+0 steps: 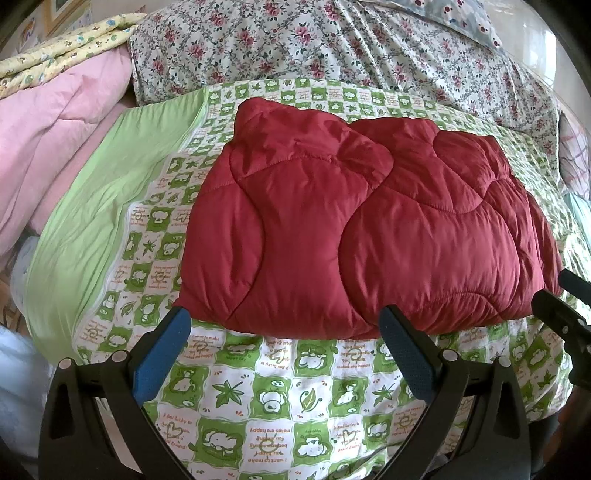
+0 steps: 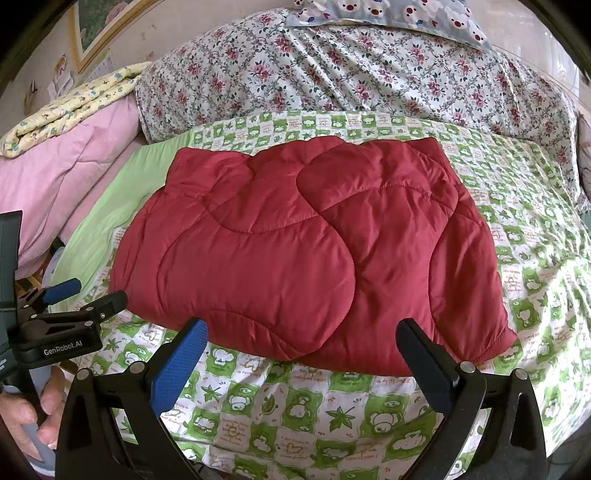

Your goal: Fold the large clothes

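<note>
a bed fills both views, spread with a green-and-white checked sheet (image 1: 280,398) printed with bears and leaves, with a plain light-green band (image 1: 92,229) along its left side. behind it lies a bulky rose-print floral quilt (image 2: 354,74), and at the far edge a grey pillow with white bear faces (image 2: 406,14). to the left sits a pink comforter (image 1: 48,147) with a folded yellow patterned blanket (image 2: 74,107) on top.

the task's thing, a dark red quilted padded garment (image 2: 295,243), lies folded into a thick, roughly rectangular bundle in the middle of the checked sheet, its near edge just ahead of both grippers; one layer overlaps another along a curved seam.

the left gripper (image 1: 284,325) sits low over the sheet with its jaws spread wide, holding nothing, its blue-padded fingertips (image 1: 177,325) right at the garment's near edge. the right gripper (image 2: 303,336) is likewise spread wide and empty, tips at the near hem. in the right wrist view the left gripper's body shows at lower left, gripped by a hand (image 2: 33,417).
</note>
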{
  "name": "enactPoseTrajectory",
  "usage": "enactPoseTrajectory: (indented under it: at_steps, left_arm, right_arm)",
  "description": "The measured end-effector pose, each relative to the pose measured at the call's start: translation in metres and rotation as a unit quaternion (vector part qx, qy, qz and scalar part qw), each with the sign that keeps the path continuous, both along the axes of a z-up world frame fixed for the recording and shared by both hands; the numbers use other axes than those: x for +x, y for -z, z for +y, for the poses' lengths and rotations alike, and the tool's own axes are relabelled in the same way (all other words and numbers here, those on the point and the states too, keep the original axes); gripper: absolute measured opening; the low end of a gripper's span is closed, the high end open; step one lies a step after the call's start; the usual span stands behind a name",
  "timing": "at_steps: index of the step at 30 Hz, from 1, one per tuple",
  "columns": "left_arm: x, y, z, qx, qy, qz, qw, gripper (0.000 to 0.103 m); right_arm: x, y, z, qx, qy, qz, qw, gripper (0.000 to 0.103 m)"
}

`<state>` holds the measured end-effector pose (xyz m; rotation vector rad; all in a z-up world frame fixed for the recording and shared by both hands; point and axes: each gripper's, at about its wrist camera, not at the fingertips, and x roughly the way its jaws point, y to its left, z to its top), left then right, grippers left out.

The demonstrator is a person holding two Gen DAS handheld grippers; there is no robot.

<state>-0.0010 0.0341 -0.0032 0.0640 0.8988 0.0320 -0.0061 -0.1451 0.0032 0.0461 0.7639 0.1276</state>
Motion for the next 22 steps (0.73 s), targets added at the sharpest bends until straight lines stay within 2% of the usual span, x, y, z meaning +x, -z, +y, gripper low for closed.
enactPoseTrajectory:
  at_steps: [14, 22]
  left_arm:
    - [0.006, -0.002, 0.000, 0.001, -0.001, -0.001, 1.0000, 0.102]
    - [0.015, -0.001, -0.002, -0.013, 0.014, -0.003, 0.9998, 0.102]
  right_arm:
    - [0.006, -0.001, -0.005, 0.003, 0.001, 0.003, 1.000, 0.103]
    - [0.014, 0.004, -0.010, 0.010, -0.001, 0.009, 1.000, 0.103]
